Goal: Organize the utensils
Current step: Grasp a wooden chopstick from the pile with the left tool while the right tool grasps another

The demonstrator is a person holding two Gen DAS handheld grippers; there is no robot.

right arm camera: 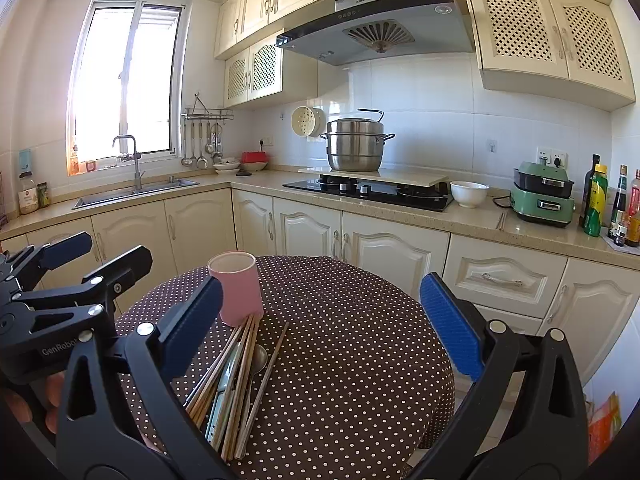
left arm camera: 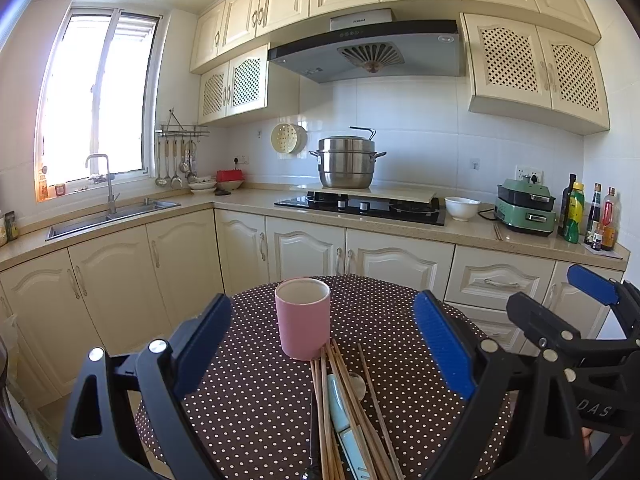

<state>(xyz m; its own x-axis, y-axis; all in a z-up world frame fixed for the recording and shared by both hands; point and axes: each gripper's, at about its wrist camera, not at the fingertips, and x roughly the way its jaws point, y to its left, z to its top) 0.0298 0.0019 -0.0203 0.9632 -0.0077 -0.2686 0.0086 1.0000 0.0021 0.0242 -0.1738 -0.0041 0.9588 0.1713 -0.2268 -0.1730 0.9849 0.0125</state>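
A pink cup [left arm camera: 303, 317] [right arm camera: 237, 288] stands upright on the round table [left arm camera: 384, 312] [right arm camera: 340, 320] with the brown polka-dot cloth. In front of it lies a pile of wooden chopsticks [left arm camera: 344, 400] [right arm camera: 236, 376], with a light blue spoon [left arm camera: 340, 408] [right arm camera: 225, 384] and a metal spoon [left arm camera: 357, 385] [right arm camera: 258, 358] among them. My left gripper [left arm camera: 324, 344] hovers open above the pile, nothing between its fingers. My right gripper [right arm camera: 320, 328] is open too, held to the right of the left one, above the table.
Beyond the table runs an L-shaped kitchen counter [left arm camera: 248, 200] with a sink [left arm camera: 112, 216], a stove [left arm camera: 360, 208] carrying a steel pot [left arm camera: 347, 162], a white bowl [left arm camera: 462, 207], a green appliance [left arm camera: 525, 209] and bottles [left arm camera: 588, 216]. Cabinets stand below.
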